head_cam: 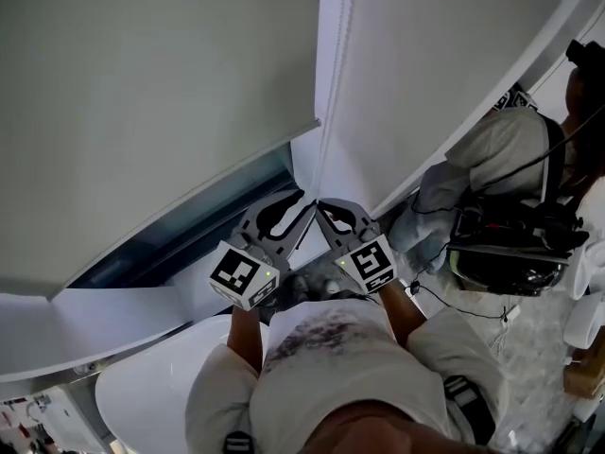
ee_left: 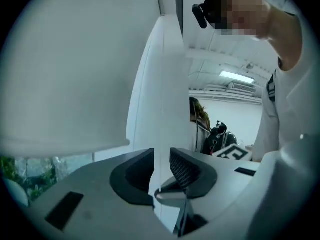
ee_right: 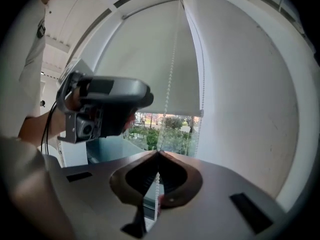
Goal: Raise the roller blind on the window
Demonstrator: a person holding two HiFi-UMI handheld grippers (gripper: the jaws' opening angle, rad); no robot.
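The pale roller blind (head_cam: 142, 93) hangs part-way down the window, its bottom bar (head_cam: 189, 192) above a strip of bare glass (head_cam: 189, 235). The white bead chain (ee_right: 170, 69) runs down beside the window frame (head_cam: 337, 64). My right gripper (ee_right: 159, 154) is shut on one strand of this chain, which passes between the closed tips; a second strand (ee_right: 202, 84) hangs free to the right. My left gripper (ee_left: 161, 156) stands open just left of the right gripper (head_cam: 326, 211), with only the white frame behind its gap and no chain seen in it.
A second person (head_cam: 510, 149) in white stands close on the right with dark gear (head_cam: 510, 253). The white sill (head_cam: 57, 329) runs below the glass. The reveal wall (ee_right: 250, 94) closes in on the right. Trees (ee_right: 172, 134) show outside.
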